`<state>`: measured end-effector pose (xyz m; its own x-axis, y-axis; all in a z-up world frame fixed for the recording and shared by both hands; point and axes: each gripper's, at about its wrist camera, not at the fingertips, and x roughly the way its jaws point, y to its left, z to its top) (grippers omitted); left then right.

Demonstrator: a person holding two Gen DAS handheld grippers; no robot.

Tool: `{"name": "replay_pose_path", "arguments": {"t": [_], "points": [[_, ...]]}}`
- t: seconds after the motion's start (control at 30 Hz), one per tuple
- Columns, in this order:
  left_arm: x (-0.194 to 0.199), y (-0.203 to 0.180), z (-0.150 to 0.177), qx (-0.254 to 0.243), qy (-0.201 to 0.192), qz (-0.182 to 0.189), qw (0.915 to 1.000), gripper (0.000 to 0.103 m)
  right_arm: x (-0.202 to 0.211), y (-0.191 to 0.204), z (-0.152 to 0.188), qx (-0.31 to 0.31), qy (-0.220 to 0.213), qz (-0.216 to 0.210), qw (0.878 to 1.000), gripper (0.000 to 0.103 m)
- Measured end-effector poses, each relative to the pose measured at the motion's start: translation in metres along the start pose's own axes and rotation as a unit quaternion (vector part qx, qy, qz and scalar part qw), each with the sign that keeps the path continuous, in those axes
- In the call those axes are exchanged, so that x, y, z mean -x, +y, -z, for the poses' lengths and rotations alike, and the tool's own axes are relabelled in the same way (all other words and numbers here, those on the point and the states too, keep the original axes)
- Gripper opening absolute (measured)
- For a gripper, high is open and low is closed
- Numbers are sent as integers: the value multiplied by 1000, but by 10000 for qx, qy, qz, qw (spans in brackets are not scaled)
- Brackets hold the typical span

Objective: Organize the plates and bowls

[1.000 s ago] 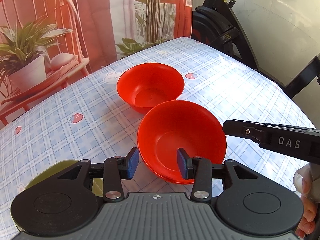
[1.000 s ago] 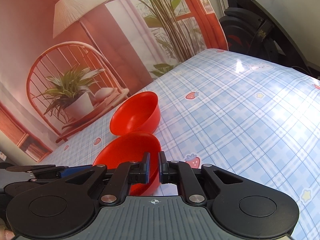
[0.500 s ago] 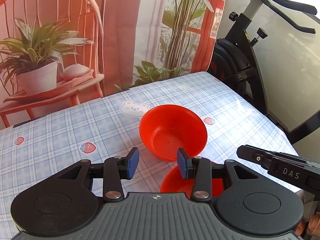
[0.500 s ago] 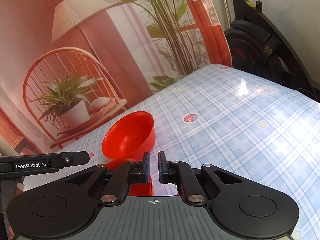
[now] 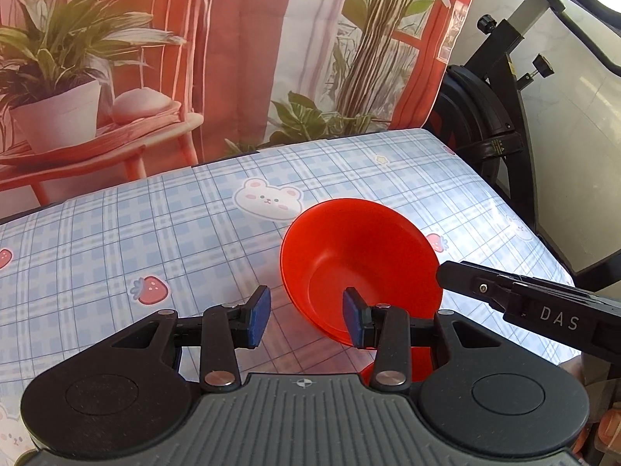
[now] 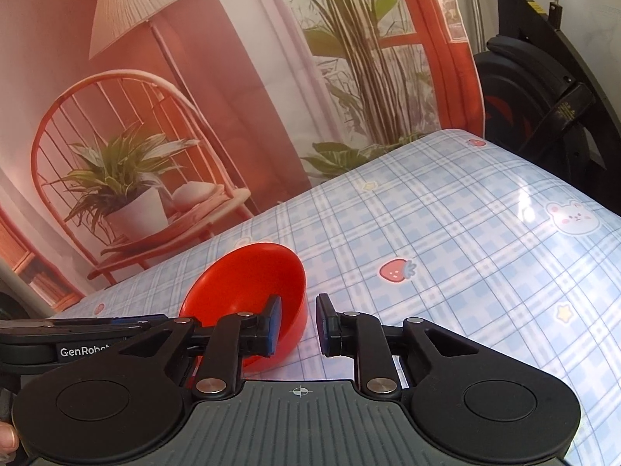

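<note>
A red bowl [image 5: 361,268] stands upright on the checked tablecloth [image 5: 155,233]. My left gripper [image 5: 306,318] is open at the bowl's near left side; its right finger overlaps the near rim and its left finger is over the cloth. A second red bowl [image 5: 392,369] shows only as a sliver under that gripper's body. In the right wrist view my right gripper [image 6: 298,326] is at the right side of the same far bowl [image 6: 248,287]. Its jaws are opening, with the bowl's right wall in line with the gap. The pads do not press on it.
A black exercise bike [image 5: 496,124] stands past the table's right edge. A printed backdrop with a chair and plants [image 5: 116,77] hangs behind the far edge. Bare cloth lies left of the bowl. A hand [image 5: 605,431] shows at the lower right.
Both grippers have moved forward over the near bowl to the far bowl, which now looks larger. The near bowl has slid almost out of view. The right jaws have parted from shut.
</note>
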<state>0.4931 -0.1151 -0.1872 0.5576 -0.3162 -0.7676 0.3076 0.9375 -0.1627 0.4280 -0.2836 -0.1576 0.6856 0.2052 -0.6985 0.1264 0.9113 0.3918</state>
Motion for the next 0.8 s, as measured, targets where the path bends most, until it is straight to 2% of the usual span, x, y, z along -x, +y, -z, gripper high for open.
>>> {"name": "replay_pose_path", "arguments": {"t": [0.03, 0.13, 0.27, 0.4, 0.53, 0.8], "points": [[0, -1, 0, -38, -18, -22, 10000, 42, -3, -1, 0, -25, 36, -8, 10000, 21], [-3, 0, 1, -31, -43, 39, 10000, 28, -10, -1, 1, -63, 117, -59, 9999, 21], [-5, 4, -1, 62, -10, 23, 10000, 16, -14, 0, 1, -128, 144, -128, 9997, 17], [-1, 8, -2, 119, -36, 72, 9999, 14, -15, -1, 2, -285, 131, -133, 9994, 8], [12, 5, -5, 87, -160, 56, 9998, 14, -10, 4, -1, -343, 61, -117, 9993, 8], [57, -2, -7, 22, -506, 122, 9986, 14, 25, 24, -13, -240, -264, -174, 9992, 8]]}}
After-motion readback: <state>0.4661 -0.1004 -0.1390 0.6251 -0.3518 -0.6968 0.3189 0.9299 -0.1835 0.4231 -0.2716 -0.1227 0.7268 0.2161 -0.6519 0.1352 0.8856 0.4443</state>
